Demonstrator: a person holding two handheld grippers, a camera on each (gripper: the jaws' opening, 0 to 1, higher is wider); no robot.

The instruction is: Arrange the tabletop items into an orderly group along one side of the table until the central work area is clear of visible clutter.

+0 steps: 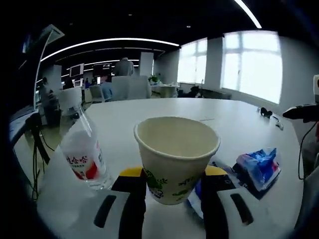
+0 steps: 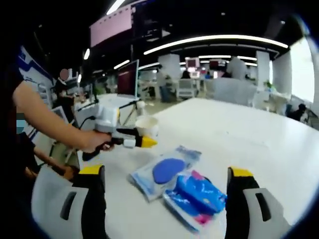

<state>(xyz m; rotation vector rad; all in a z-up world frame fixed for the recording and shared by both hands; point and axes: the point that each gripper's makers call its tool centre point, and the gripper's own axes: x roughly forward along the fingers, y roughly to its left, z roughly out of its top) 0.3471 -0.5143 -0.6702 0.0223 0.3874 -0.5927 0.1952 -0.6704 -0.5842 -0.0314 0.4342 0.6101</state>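
Left tongs (image 1: pixel 173 194) pinch one paper cup (image 1: pixel 176 157); right tongs (image 2: pixel 167 199) spread over two packets (image 2: pixel 195 195); one bottle (image 1: pixel 83 154).

A wide white table (image 1: pixel 219 112), and here's what sits on it: 1 clear water bottle (image 1: pixel 83 154) with a red-and-white label near the edge, 1 clear packet (image 2: pixel 162 172) with a blue pad inside, 1 blue-and-pink packet (image 2: pixel 197 198) touching it.
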